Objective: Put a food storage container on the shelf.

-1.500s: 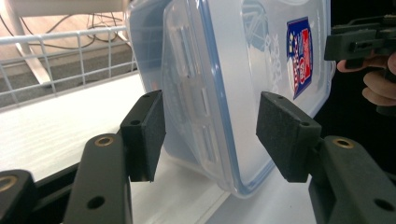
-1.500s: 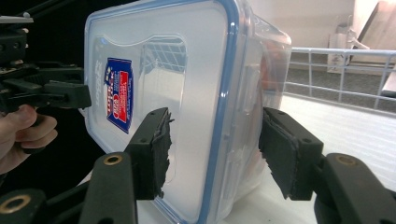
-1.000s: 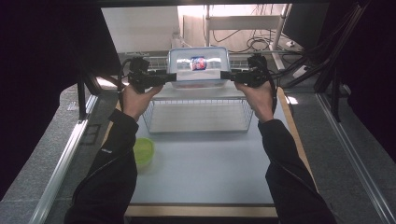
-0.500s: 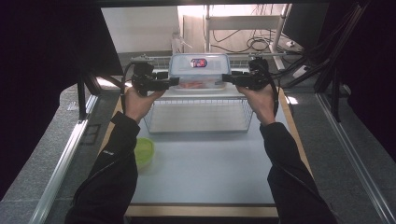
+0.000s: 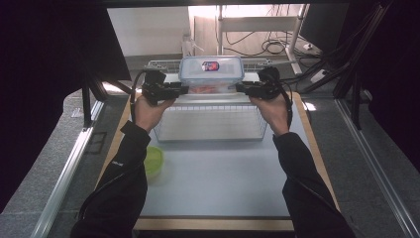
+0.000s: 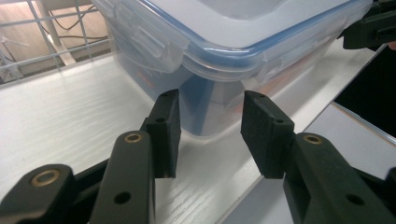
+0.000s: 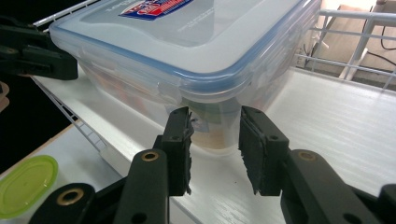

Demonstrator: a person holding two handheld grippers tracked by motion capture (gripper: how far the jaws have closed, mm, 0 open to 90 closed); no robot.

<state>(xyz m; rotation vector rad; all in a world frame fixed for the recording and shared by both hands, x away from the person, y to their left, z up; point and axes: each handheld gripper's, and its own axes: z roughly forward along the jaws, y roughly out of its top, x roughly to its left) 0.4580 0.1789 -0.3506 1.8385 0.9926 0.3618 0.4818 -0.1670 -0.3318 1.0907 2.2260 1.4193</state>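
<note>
The clear plastic lidded container (image 5: 211, 74), lifted a second ago, now rests on the white shelf (image 7: 336, 121) at the worktop's far edge, as left gripper (image 6: 210, 123) and right gripper (image 7: 214, 140) spread, released.

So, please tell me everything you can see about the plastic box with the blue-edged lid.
The plastic box is a clear rectangular container. Its translucent lid has a blue rim, side latches and a red-and-blue label. Something orange shows inside. It rests level on a white shelf beyond the wire basket. The left gripper and right gripper flank its ends, jaws open, not touching.
</note>
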